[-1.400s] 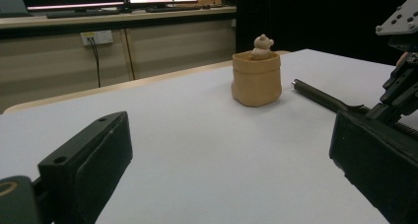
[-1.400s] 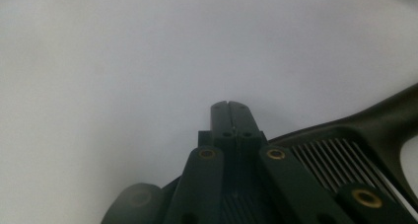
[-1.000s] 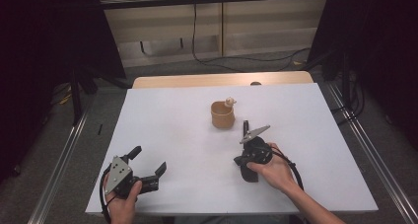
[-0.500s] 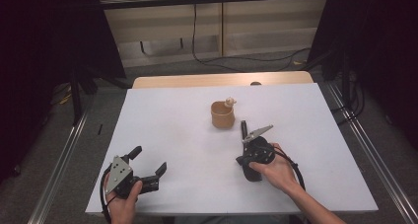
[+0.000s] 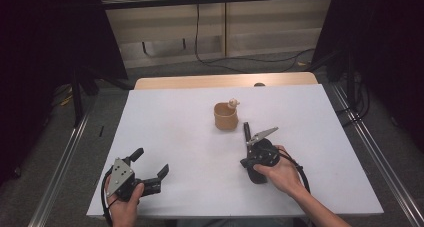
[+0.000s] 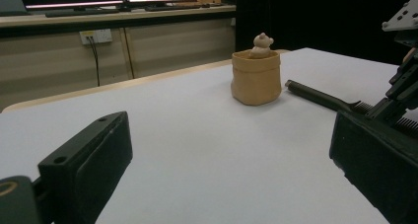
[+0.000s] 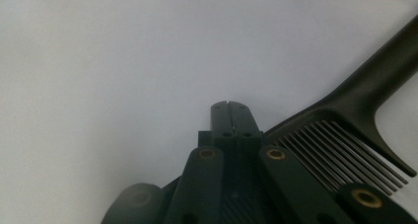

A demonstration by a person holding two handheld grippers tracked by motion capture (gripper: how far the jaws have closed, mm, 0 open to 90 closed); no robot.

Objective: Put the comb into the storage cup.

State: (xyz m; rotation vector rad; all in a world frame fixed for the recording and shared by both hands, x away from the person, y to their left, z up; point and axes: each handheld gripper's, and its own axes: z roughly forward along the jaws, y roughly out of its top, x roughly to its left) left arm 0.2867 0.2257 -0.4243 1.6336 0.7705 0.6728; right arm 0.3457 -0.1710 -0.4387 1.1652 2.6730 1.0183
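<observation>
1. A black comb (image 5: pixel 247 133) lies flat on the white table (image 5: pixel 170 122) at centre right of the high view. Its handle points up the frame toward a small tan pot (image 5: pixel 225 116) with a little bear figure (image 5: pixel 232 103) perched at its rim. Comb and pot lie near each other but apart.
2. The right gripper (image 5: pixel 256 149) sits low over the toothed end of the comb, which suits a pick-up from the table. In the right gripper view the comb's teeth (image 7: pixel 340 152) fan out at lower right, just beside the tips, and the handle runs off to the upper right.
3. Its fingers (image 7: pixel 220 116) are pressed together with no gap between them. The comb seems to lie beside them rather than between them, though the close angle leaves that unsure; I judge nothing is held.
4. The left gripper (image 5: pixel 148 171) rests at lower left of the high view, well apart from comb and pot, likely parked while the other hand works.
5. Its fingers (image 6: pixel 88 160) are spread wide and hold nothing; in the left gripper view bare table lies between them, and the pot (image 6: pixel 255 77) stands beyond, right of centre.
</observation>
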